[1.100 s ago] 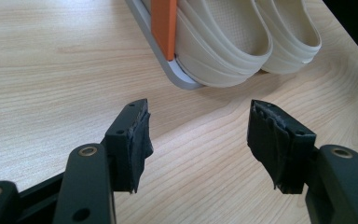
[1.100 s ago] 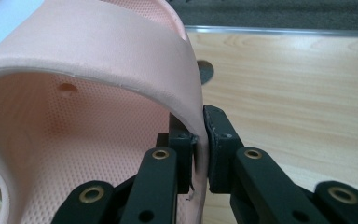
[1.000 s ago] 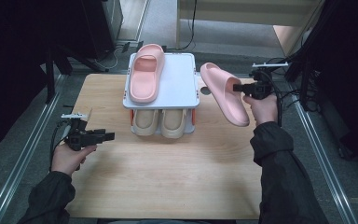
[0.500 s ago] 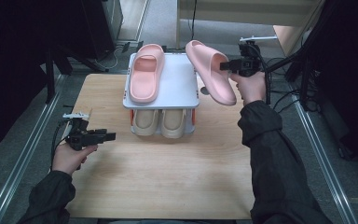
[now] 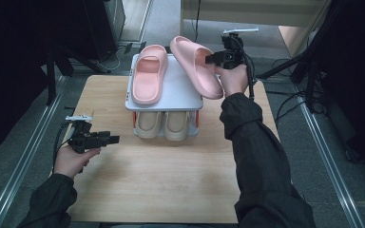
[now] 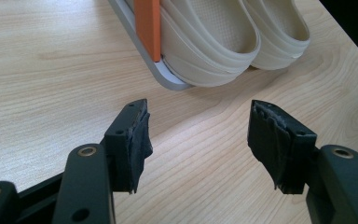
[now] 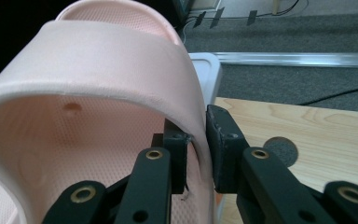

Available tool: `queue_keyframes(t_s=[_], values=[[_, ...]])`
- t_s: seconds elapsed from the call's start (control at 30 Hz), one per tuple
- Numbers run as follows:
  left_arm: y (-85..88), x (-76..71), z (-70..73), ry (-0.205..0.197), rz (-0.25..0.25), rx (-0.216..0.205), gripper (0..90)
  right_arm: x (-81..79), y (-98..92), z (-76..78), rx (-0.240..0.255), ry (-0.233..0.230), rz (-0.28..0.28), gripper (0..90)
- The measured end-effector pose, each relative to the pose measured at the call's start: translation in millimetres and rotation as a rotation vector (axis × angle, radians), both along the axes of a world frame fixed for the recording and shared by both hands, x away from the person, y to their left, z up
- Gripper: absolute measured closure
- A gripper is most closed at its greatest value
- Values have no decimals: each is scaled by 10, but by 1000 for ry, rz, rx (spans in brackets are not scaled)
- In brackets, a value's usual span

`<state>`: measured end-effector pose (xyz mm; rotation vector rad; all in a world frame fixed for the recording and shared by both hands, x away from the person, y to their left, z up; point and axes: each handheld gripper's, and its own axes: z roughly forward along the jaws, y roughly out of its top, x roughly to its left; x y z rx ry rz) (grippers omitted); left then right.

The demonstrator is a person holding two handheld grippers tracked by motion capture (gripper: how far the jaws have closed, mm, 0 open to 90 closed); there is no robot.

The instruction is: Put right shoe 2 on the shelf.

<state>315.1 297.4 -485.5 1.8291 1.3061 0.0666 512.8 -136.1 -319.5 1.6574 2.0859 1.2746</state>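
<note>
Bright tabletop, dark murky surroundings

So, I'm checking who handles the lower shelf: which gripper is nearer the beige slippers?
Left. The left gripper sits open on the table beside the beige slippers; the right gripper is above the rack, gripping a pink slipper.

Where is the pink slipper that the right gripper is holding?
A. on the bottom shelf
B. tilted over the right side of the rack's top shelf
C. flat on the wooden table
B: the right gripper pinches the slipper's strap, and it leans over the top shelf beside the other pink slipper.
</note>
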Motion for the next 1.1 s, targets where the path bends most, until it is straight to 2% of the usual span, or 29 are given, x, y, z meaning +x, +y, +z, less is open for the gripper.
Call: queue_keyframes(t_s=[0.13,0.23,0.37,0.47,0.6,0.67,0.8,1.0,1.07,1.1], values=[[2,1,1,-1,-1,-2,388,32,124,-60,-11,14,3,792],[5,1,4,-3,0,-4,388,50,177,-104,-29,29,-15,792],[-1,2,3,-4,-2,-5,388,58,205,-132,-56,23,-32,763],[3,-6,24,-13,-9,2,388,52,242,-161,-59,41,-11,745],[12,-9,38,-20,-3,-2,389,21,243,-217,-43,26,20,705],[11,-7,36,-19,-2,0,389,0,247,-224,-58,11,32,691],[3,-7,38,-19,-7,3,389,-34,235,-199,-71,14,69,630],[35,-22,66,-31,6,-1,388,-142,128,-54,-33,-19,126,639],[45,-18,65,-32,6,2,388,-184,76,-2,-18,-39,131,693],[46,-17,64,-32,5,2,388,-207,38,23,-13,-51,136,766]])
